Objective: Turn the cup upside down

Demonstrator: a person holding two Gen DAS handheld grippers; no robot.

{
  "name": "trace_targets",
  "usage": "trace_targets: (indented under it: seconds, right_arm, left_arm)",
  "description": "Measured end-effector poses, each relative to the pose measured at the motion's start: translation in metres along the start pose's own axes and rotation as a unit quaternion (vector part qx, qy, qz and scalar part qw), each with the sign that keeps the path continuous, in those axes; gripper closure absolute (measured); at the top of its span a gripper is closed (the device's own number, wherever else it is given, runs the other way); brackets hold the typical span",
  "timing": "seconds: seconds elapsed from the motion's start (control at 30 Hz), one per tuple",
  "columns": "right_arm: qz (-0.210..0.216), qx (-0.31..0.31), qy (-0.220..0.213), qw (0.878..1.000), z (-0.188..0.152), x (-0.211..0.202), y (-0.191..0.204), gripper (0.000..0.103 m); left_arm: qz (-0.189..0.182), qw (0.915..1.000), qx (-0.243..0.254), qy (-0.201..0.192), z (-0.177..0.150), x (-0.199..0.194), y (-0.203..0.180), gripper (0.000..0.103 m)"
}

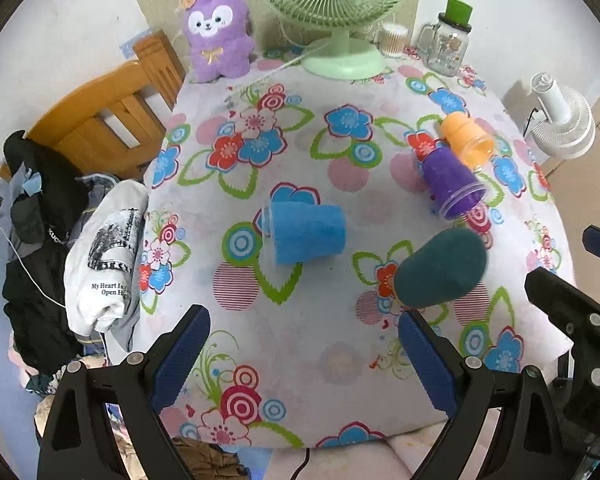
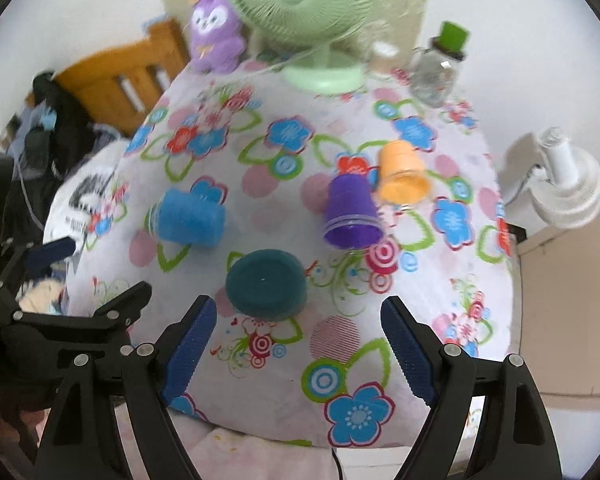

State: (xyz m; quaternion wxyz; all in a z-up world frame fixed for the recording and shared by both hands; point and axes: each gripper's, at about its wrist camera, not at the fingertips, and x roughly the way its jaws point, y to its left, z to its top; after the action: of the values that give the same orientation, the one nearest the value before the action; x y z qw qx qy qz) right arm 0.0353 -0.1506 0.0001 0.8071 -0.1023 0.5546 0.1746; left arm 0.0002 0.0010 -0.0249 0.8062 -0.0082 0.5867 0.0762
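Several felt-covered cups lie on their sides on the flowered tablecloth (image 1: 300, 360). A blue cup (image 1: 306, 234) lies mid-table, its mouth to the left. A dark teal cup (image 1: 440, 268) lies near the front right, its flat bottom facing the right wrist camera (image 2: 265, 283). A purple cup (image 1: 452, 182) and an orange cup (image 1: 466, 136) lie together further right. My left gripper (image 1: 304, 332) is open and empty, short of the blue cup. My right gripper (image 2: 298, 322) is open and empty, just short of the teal cup.
A green desk fan (image 1: 336, 12), a purple plush toy (image 1: 216, 28), a glass jar with a green lid (image 1: 448, 40) and a cotton-swab box stand at the table's far edge. A wooden chair (image 1: 112, 120) with piled clothes stands left. A white fan (image 1: 560, 120) is right.
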Motion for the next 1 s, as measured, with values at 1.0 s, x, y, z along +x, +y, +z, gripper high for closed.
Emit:
trace_targets:
  seconds: [1.0]
  right_arm:
    - [-0.058,0.079,-0.084,0.992,-0.025,-0.062,-0.03,0.017]
  left_arm:
    - [-0.037,0.9959,-0.028,-0.078,-0.008,-0.068,-0.016,0.0]
